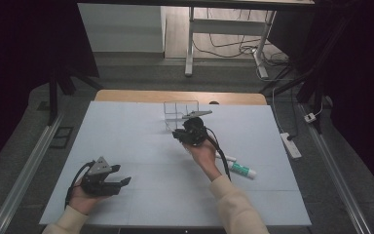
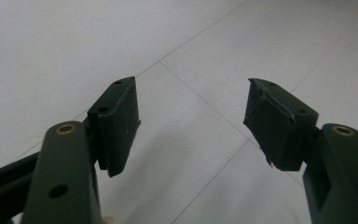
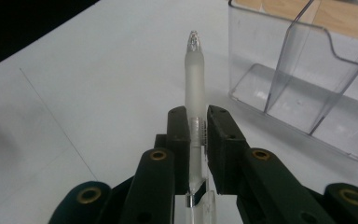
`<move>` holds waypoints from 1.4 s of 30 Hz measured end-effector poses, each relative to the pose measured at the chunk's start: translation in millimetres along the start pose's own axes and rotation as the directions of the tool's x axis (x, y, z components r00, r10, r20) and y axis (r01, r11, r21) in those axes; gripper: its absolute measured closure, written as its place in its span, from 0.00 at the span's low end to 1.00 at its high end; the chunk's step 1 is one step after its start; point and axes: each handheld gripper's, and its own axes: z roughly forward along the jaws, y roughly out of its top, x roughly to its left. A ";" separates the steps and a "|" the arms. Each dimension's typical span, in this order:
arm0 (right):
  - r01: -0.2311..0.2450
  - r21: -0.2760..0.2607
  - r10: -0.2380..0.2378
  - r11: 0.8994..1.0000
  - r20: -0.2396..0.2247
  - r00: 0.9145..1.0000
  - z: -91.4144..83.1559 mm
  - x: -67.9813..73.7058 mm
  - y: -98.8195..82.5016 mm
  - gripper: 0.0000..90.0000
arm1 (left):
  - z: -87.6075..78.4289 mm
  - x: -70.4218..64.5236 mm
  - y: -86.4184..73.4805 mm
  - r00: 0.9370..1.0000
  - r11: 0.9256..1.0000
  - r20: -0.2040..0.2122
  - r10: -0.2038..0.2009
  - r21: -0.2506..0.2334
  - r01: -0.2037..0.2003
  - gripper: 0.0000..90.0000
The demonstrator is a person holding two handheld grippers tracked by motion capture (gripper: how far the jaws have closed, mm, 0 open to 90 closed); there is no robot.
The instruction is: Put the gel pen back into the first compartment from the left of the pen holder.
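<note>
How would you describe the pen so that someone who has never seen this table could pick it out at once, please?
Start at the pale table and find the clear divided organiser near its far edge. Just in front of it, the right hand-held gripper is shut on a frosted translucent pen, tip pointing away. Unlike the green-and-white tube lying nearer the person, it is held.

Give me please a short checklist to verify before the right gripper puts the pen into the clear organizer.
1. Grip on the pen: the right gripper is shut on the frosted pen. Ok.
2. Pen direction: it lies along the jaws with its tip forward. Ok.
3. Target: the clear organizer stands upright, and the compartments that show look empty. Ok.
4. Alignment: the pen tip is beside the organizer, not above an opening. Not ok.
5. Left gripper: open, holding nothing, far from the organizer. Ok.
6. Tube on the table: lies behind the right hand, away from the path. Ok.
</note>
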 end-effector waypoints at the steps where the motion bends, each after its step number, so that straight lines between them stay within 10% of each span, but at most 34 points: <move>1: 0.001 -0.006 -0.001 1.000 0.000 1.000 -1.3 -0.2 0.3 0.88 | 0.0 0.0 0.0 1.000 1.000 0.000 0.000 0.000 0.000 0.39; 42: -0.014 -0.236 0.005 0.972 -0.036 0.999 -30.4 -4.5 17.2 0.88 | -1.1 0.8 0.6 1.000 1.000 -0.004 -0.008 -0.011 0.008 0.39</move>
